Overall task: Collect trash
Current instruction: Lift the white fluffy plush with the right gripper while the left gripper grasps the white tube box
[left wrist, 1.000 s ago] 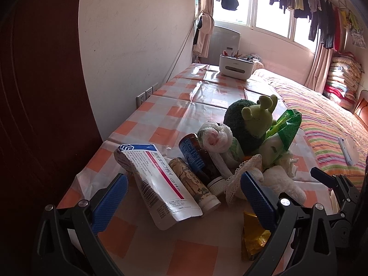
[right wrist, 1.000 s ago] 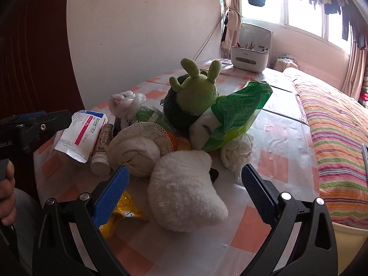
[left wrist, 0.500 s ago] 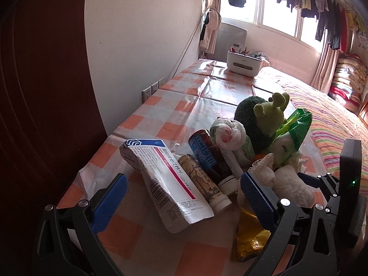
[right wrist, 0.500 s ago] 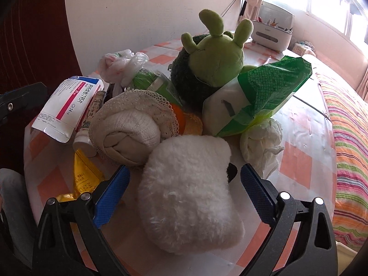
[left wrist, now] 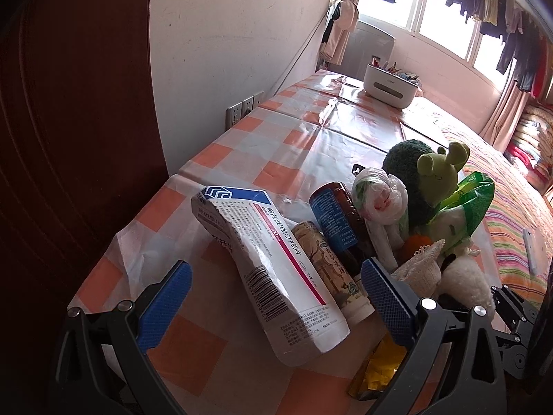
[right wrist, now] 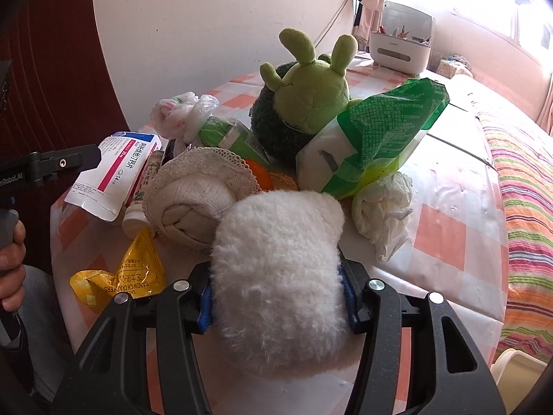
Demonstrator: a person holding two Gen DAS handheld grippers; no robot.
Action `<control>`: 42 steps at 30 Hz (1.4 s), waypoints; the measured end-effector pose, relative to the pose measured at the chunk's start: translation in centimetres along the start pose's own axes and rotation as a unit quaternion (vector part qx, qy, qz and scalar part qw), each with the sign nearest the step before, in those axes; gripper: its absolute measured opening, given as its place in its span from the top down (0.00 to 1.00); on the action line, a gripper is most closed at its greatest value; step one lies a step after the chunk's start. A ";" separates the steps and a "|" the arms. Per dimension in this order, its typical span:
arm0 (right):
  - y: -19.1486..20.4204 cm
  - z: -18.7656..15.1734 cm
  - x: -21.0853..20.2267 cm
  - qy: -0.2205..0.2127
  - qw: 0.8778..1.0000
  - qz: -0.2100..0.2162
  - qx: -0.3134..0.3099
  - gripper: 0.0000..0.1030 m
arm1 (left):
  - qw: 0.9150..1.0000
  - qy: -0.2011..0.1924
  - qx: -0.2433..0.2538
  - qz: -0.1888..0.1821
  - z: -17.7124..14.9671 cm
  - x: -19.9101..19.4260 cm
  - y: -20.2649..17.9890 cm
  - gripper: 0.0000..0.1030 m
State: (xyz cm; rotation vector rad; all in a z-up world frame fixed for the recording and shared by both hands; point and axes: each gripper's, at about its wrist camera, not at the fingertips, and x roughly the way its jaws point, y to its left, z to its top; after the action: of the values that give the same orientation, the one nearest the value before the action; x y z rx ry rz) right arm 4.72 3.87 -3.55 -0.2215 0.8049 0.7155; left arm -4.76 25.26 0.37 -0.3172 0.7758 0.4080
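1. Right gripper (right wrist: pixel 276 294): jaws closed against both sides of the white fluffy plush (right wrist: pixel 280 276), at the near edge of the checked table (right wrist: pixel 446 238).
2. Left gripper (left wrist: pixel 276 304): jaws wide apart, holding nothing, framing the white medicine box (left wrist: pixel 273 259).
3. Yellow cracker wrapper (right wrist: pixel 121 276): lying flat, just left of the plush.
4. Crumpled tissue (right wrist: pixel 380 211): beside the green bag (right wrist: pixel 373 138).

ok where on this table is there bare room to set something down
Bare checked cloth runs between the plush toy and the white organizer box, and along the wall sockets. Another patch lies right of the crumpled tissue. The near end is crowded around the medicine box.
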 end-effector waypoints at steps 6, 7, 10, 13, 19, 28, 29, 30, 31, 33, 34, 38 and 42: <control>-0.7 -0.4 -1.5 -0.009 1.000 0.007 0.011 0.47 | 0.999 0.040 -0.032 0.005 0.4 2.7 0.9 0.07; -0.8 -0.4 -1.5 -0.010 1.000 0.008 0.013 0.47 | 0.998 0.045 -0.040 0.002 0.4 3.0 1.1 0.07; -1.0 -0.4 -1.8 -0.015 1.000 0.012 0.019 0.47 | 0.996 0.059 -0.060 -0.006 0.4 4.1 1.7 0.07; -1.1 -0.6 -2.3 -0.019 0.999 0.016 0.021 0.47 | 0.995 0.068 -0.066 -0.015 0.3 4.9 1.7 0.12; -1.1 -0.6 -3.1 -0.032 0.999 0.013 0.023 0.46 | 0.994 0.064 -0.073 -0.040 0.2 5.3 1.6 0.50; -1.7 -1.3 -4.7 -0.053 0.998 -0.001 0.035 0.46 | 0.998 -0.030 -0.042 -0.027 0.5 1.8 0.6 0.63; -1.8 -1.4 -4.9 -0.055 0.998 -0.002 0.036 0.46 | 0.998 -0.039 -0.039 -0.028 0.5 1.4 0.4 0.64; -1.9 -1.4 -5.0 -0.056 0.998 -0.003 0.036 0.46 | 0.998 -0.047 -0.037 -0.033 0.5 1.0 0.2 0.64; -2.0 -1.5 -5.2 -0.058 0.998 -0.006 0.036 0.46 | 0.997 -0.054 -0.035 -0.038 0.5 0.7 0.1 0.64; -2.0 -1.7 -5.6 -0.063 0.997 -0.013 0.035 0.46 | 0.996 -0.069 -0.029 -0.039 0.5 -0.2 -0.3 0.64; -2.0 -1.7 -5.7 -0.064 0.997 -0.016 0.033 0.46 | 0.996 -0.078 -0.026 -0.040 0.5 -0.6 -0.5 0.64; -2.3 -1.8 -6.3 -0.070 0.997 -0.026 0.032 0.46 | 0.993 -0.111 -0.007 -0.038 0.5 -2.3 -1.9 0.63; -2.7 -1.9 -6.6 -0.071 0.996 -0.034 0.036 0.46 | 0.991 -0.124 0.015 -0.045 0.4 -3.1 -3.5 0.63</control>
State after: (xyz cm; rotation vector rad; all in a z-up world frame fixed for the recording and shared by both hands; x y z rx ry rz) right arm 2.29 -2.30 -0.33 -0.1307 0.6834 0.6286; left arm -4.90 21.63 3.31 -0.2677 0.5224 0.3422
